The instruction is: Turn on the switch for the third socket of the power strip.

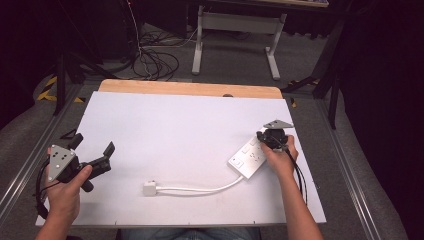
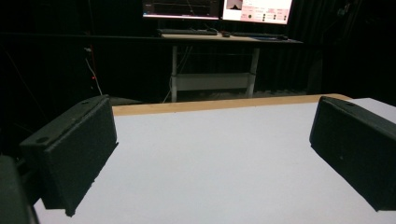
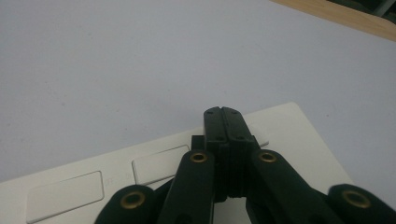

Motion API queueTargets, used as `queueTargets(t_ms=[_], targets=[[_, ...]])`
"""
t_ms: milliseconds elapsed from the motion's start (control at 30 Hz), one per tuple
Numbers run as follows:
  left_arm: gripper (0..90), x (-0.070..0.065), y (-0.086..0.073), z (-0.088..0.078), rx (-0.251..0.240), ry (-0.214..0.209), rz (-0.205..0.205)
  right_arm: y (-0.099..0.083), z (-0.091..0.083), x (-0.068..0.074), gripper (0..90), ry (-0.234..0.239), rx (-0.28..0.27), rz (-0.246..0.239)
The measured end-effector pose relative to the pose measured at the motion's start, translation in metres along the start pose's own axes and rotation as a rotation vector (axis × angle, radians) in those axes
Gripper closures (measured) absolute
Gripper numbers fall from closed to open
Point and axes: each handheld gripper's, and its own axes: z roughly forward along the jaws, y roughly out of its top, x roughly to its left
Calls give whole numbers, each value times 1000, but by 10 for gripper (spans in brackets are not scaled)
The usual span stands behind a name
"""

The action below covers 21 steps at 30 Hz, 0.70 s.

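- Pressing a rocker on the power strip [image 1: 248, 159], our right gripper [image 3: 222, 112] has its jaws pressed together; we push straight down.
- Our left gripper [image 1: 92, 148] waits, jaws spread, holding nothing.

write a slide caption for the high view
Right tongs shut over a white power strip; left tongs open, off to the side.
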Motion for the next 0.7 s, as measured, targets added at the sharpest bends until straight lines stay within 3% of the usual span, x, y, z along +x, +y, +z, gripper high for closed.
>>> queueTargets(t_ms=[200,700], targets=[[13,1,0,0,1,0,-2,0,-3,-3,900,-5,9,1],[13,0,0,0,0,-3,1,7,-31,0,900,42,-131,19]])
